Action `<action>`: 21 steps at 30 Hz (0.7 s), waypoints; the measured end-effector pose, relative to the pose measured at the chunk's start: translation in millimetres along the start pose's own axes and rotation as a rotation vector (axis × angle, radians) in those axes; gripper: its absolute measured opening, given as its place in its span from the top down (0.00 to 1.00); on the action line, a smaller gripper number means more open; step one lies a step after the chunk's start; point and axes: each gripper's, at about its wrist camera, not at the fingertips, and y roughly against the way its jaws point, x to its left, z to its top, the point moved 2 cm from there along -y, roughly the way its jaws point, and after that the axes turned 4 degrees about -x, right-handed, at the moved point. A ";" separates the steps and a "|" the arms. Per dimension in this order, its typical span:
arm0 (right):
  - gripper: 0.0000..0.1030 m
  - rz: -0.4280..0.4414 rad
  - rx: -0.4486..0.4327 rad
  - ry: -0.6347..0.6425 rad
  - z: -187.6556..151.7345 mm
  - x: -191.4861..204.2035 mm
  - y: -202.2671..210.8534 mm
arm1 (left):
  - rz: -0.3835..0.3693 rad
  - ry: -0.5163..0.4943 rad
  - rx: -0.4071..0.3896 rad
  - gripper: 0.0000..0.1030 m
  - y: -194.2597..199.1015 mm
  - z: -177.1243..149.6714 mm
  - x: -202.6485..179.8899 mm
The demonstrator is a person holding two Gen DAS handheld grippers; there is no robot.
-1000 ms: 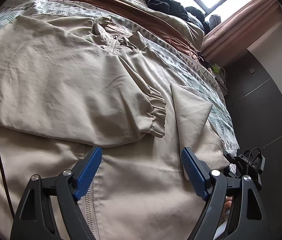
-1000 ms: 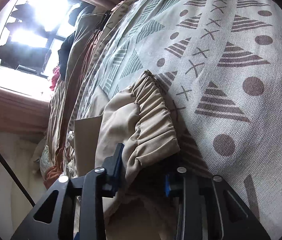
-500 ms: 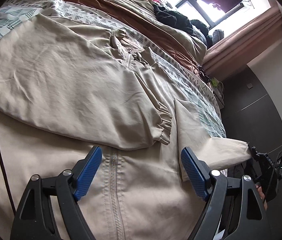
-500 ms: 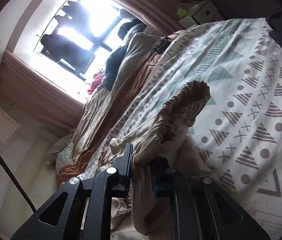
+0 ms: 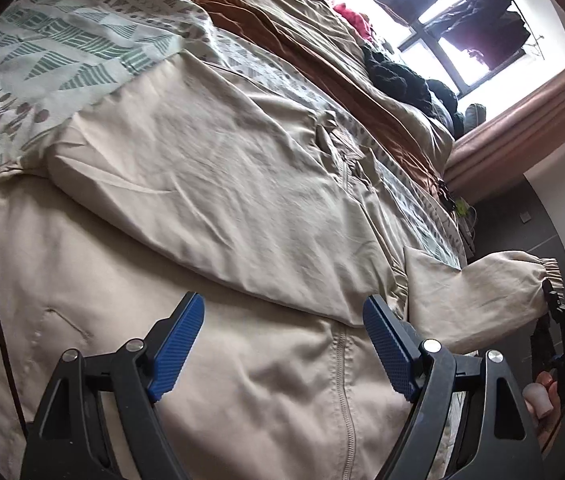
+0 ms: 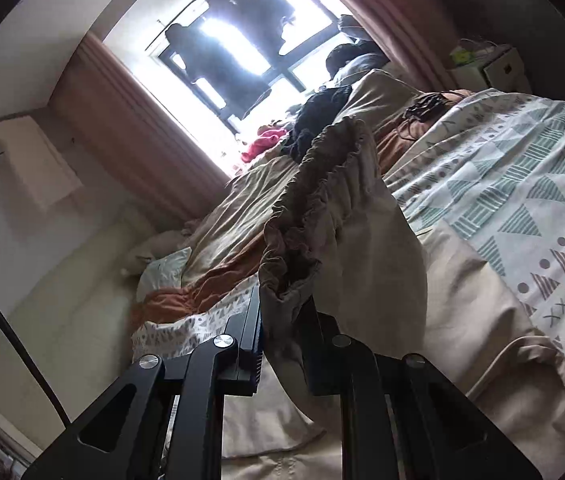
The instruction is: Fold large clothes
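Note:
A large beige zip jacket (image 5: 210, 184) lies spread on the bed, one sleeve folded across its front. My left gripper (image 5: 282, 344) is open and empty, hovering just above the jacket's lower front near the zipper (image 5: 344, 392). My right gripper (image 6: 282, 332) is shut on the other sleeve near its elastic cuff (image 6: 318, 192) and holds it lifted above the bed. In the left wrist view that raised sleeve (image 5: 494, 292) sticks out to the right, with the right gripper (image 5: 558, 312) at its cuff.
The bed has a patterned sheet (image 6: 522, 184) and a rumpled brown and beige duvet (image 5: 322, 40) along the far side. Dark and red clothes (image 5: 398, 72) are piled by the window (image 6: 242, 48). A dark wall (image 5: 538, 216) runs beside the bed.
My right gripper has lifted the sleeve cuff off the sheet and raised it higher. My left gripper has drifted over the jacket, still open.

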 end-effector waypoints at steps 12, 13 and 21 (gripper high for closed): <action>0.88 0.030 0.124 0.113 -45.3 67.6 -86.0 | 0.091 0.050 -0.074 0.20 32.6 29.8 52.9; 0.88 0.034 0.137 0.121 -50.6 73.2 -94.1 | 0.096 0.063 -0.082 0.20 35.1 32.1 57.4; 0.87 0.010 0.314 0.184 -92.1 80.9 -182.1 | 0.088 0.121 -0.098 0.19 38.4 40.7 72.0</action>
